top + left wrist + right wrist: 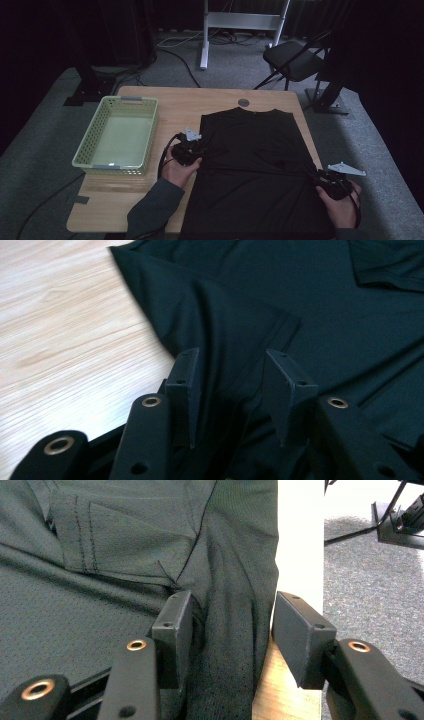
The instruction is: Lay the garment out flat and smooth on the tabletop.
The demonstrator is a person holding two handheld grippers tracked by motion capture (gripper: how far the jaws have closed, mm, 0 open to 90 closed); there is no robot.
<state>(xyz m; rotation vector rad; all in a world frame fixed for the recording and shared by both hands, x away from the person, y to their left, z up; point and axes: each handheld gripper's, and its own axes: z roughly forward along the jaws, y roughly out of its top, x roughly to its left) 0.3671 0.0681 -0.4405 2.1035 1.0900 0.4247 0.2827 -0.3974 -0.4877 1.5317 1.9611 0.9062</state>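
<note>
A black T-shirt (255,160) lies spread flat on the wooden table (165,100), collar toward the far side. My left gripper (197,145) rests at the shirt's left edge by the folded-in sleeve. In the left gripper view its jaws (231,354) stand open over the sleeve fabric (235,315), and neither pad presses on it. My right gripper (316,175) sits at the shirt's right edge. Its jaws (232,597) stand open around a raised fold of the shirt (230,570), with a clear gap before the right pad.
An empty pale green plastic basket (90,135) stands on the table's left half. A round cable hole (243,102) is near the far edge. Beyond the table are a black folding chair (295,60) and a white desk frame (240,20). Grey carpet surrounds the table.
</note>
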